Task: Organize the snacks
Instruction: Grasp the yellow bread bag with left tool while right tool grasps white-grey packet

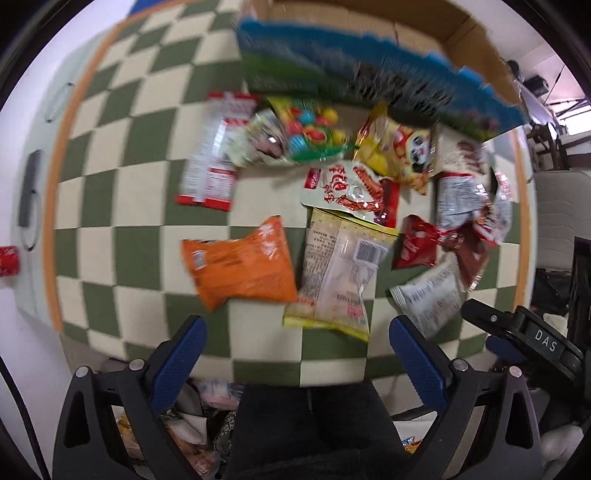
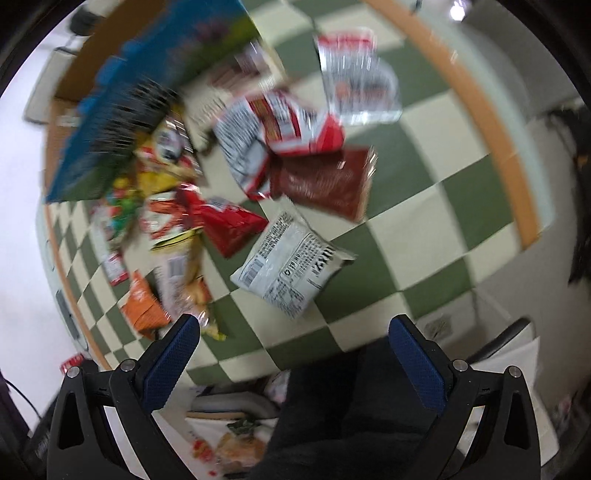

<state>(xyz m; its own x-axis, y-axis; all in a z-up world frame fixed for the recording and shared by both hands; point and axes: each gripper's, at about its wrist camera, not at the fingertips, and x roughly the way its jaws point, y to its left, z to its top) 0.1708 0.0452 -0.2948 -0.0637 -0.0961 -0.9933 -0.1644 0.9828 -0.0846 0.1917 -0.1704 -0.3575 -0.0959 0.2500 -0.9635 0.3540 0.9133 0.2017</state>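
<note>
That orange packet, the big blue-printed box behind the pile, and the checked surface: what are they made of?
Orange packet: looks like thin plastic film, crinkled, with a soft sheen. Blue-printed box: cardboard, since its brown unprinted inside shows. Checked surface: probably matte cloth or mat; blur leaves it open.

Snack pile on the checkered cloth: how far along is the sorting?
Barely started, by the look of it. Done: nothing visibly sorted; the orange packet, the white packet and the rest lie loose on the checkered cloth. In hand: nothing; left gripper and right gripper both hover open. Left: essentially the whole pile; whether the cardboard box holds any is hidden.
</note>
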